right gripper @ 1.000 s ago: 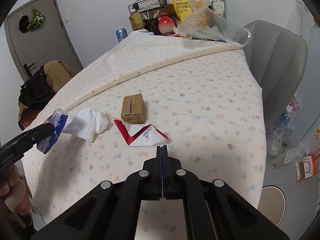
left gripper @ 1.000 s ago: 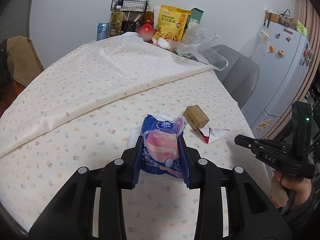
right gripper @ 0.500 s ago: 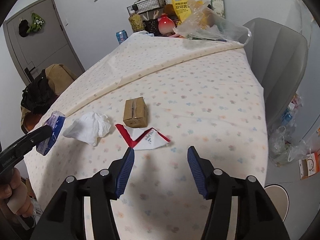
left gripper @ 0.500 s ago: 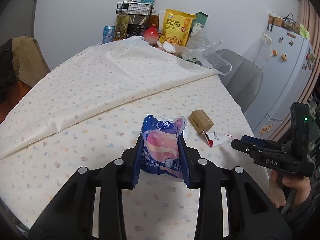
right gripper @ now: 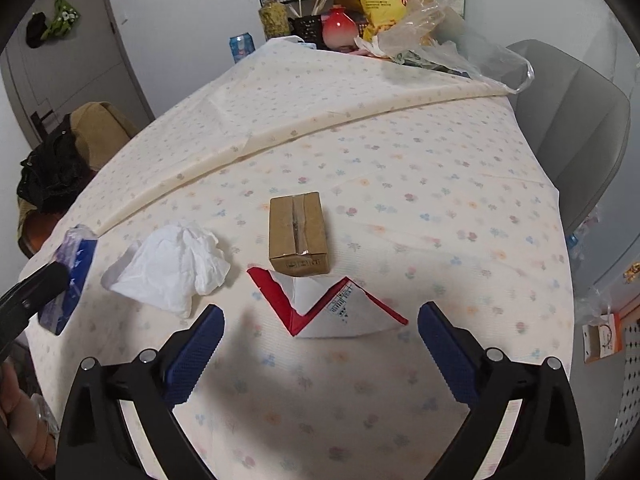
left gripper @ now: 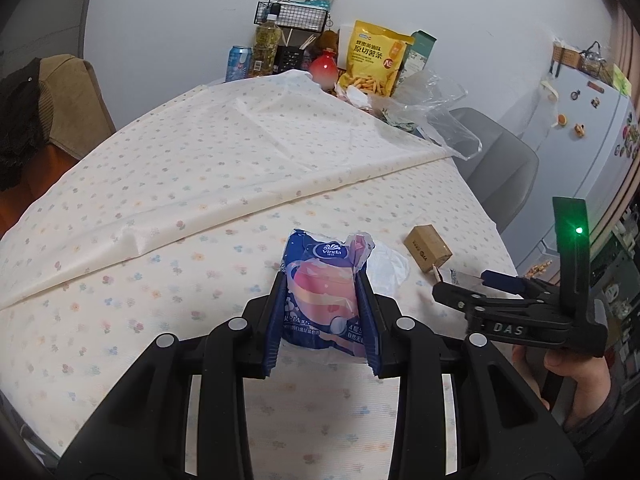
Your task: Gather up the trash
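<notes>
1. The left gripper (left gripper: 322, 316) grasps the blue tissue pack (left gripper: 322, 292) above the tablecloth (left gripper: 200, 184).
2. The right gripper (right gripper: 320, 344) gapes wide, with the red-and-white wrapper (right gripper: 332, 308) at 12 o'clock just ahead, the crumpled tissue (right gripper: 172, 266) at 10 o'clock and the cardboard box (right gripper: 298, 232) beyond.

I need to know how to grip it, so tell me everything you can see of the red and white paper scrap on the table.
The red and white paper scrap looks like a torn piece of thin printed packaging: white with a red zigzag border and small dark print. It lies flat on the flowered tablecloth, its far edge against or just under the small cardboard box, with the crumpled white tissue apart to its left. The right gripper hovers open just short of it, not touching.
</notes>
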`<state>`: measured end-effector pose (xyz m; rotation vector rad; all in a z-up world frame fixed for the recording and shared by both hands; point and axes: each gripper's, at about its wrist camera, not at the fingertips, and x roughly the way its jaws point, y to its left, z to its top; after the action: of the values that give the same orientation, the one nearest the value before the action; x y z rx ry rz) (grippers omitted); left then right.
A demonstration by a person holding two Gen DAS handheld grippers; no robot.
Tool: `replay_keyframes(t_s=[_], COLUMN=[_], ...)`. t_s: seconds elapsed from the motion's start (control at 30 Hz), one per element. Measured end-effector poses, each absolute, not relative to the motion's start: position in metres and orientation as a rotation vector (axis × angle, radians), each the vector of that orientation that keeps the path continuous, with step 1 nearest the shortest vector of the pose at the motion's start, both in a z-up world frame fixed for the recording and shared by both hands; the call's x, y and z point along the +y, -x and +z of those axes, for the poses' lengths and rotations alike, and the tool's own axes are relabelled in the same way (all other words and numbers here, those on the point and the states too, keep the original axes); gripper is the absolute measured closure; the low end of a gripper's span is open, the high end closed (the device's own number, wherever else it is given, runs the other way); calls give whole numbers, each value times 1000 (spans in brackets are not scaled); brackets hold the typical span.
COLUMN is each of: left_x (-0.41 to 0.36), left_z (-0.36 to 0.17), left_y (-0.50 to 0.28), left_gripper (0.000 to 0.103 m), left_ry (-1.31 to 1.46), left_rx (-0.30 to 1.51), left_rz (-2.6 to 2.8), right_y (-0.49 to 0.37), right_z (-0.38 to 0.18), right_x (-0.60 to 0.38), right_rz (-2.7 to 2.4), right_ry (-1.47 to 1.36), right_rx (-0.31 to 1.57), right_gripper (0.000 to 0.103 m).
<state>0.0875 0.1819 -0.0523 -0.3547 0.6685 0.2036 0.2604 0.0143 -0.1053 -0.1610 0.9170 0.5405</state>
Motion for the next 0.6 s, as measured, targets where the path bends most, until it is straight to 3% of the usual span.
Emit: replay_keyframes(t_s=[0.1, 0.17, 0.23, 0.3, 0.33, 0.6], left_x=[184, 185, 185, 185, 184, 167], left_z=[-54, -55, -55, -55, -55, -47], left_y=[-86, -86, -86, -85, -84, -87], left_gripper=[69, 69, 69, 69, 69, 69], left_ry=[362, 365, 364, 363, 363, 338], left_rx=[669, 668, 668, 668, 667, 656], left_rz=[207, 207, 206, 204, 203, 175], right_y=[-262, -262, -262, -262, -263, -240], right_z=[-112, -115, -113, -109, -106, -88], right_x=[24, 27, 25, 18, 13, -10], right_rz=[483, 452, 429, 421, 456, 518], right_ry=[194, 208, 203, 175, 136, 115], right_rx=[924, 923, 901, 894, 902, 844], right_gripper=[8, 14, 27, 58, 66, 69])
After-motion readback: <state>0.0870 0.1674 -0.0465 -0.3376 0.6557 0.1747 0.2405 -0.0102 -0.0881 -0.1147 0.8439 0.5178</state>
